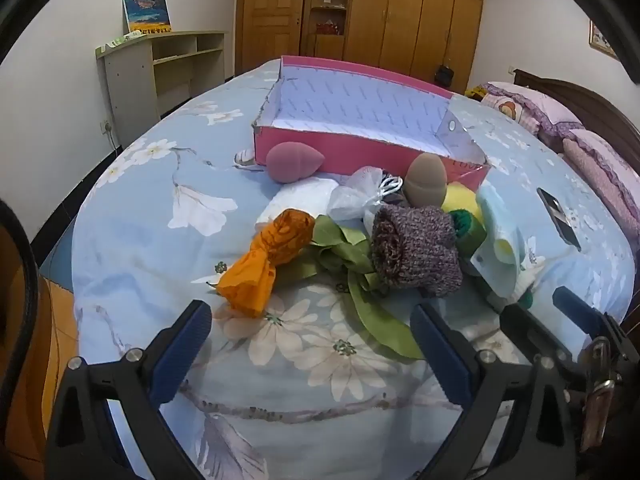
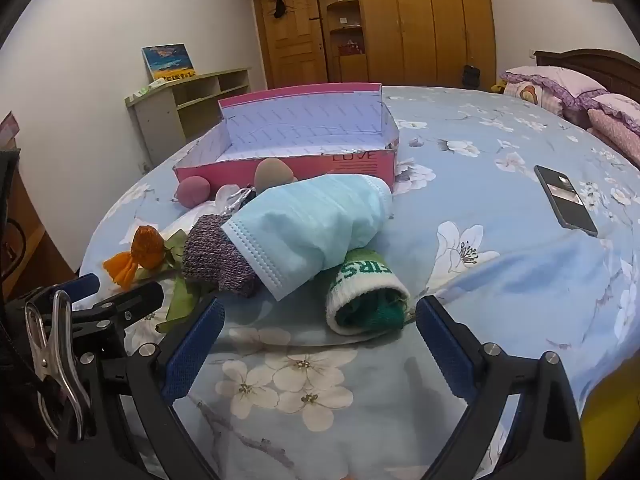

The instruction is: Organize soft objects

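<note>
A pile of soft things lies on the flowered bedspread in front of an open pink box [image 1: 280, 142] [image 2: 280, 168]. It holds an orange cloth bundle [image 1: 268, 260] [image 2: 148, 246], green ribbon [image 1: 352, 256], a rolled purple knit sock [image 1: 412, 250] [image 2: 212, 252], a pale blue face mask [image 2: 312, 228] [image 1: 500, 240], a green and white rolled sock [image 2: 364, 300], a pink sponge [image 1: 294, 160] [image 2: 193, 193] and a tan sponge [image 1: 426, 180] [image 2: 274, 174]. My left gripper [image 1: 312, 324] is open short of the orange bundle. My right gripper [image 2: 320, 320] is open just before the green sock.
A black phone [image 2: 566, 200] [image 1: 558, 216] lies on the bed to the right. Pillows [image 2: 560, 88] are stacked by the headboard. A shelf unit [image 1: 160, 68] stands against the left wall, a wooden wardrobe [image 1: 420, 16] at the back. The right gripper [image 1: 568, 312] shows in the left wrist view.
</note>
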`<state>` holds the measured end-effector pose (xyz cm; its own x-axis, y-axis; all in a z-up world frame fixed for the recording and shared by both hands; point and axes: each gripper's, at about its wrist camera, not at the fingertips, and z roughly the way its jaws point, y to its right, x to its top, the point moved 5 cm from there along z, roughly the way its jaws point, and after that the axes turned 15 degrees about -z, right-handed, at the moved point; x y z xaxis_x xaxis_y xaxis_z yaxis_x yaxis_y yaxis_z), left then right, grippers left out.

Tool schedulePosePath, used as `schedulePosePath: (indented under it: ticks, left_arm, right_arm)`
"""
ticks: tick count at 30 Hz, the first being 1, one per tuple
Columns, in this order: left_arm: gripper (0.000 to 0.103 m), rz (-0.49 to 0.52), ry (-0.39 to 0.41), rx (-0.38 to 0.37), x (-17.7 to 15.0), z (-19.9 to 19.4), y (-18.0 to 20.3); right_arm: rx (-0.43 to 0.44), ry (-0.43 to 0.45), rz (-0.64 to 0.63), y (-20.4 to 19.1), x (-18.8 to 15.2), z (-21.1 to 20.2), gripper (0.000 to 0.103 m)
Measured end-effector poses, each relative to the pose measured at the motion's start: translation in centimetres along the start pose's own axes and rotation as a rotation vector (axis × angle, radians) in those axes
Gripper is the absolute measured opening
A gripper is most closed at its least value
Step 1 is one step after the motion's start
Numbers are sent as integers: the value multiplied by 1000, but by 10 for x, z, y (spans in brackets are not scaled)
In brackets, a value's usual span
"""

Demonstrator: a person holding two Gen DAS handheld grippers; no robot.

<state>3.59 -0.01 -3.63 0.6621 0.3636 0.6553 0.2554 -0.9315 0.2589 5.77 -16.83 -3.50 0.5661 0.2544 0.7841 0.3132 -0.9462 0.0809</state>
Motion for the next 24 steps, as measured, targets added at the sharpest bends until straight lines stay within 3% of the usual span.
schedulePosePath:
  ticks: [24]
  left_arm:
    - [101, -7, -13, -1, -4, 5, -4]
  right_arm:
    - [3, -6, 5, 1, 0, 1, 99]
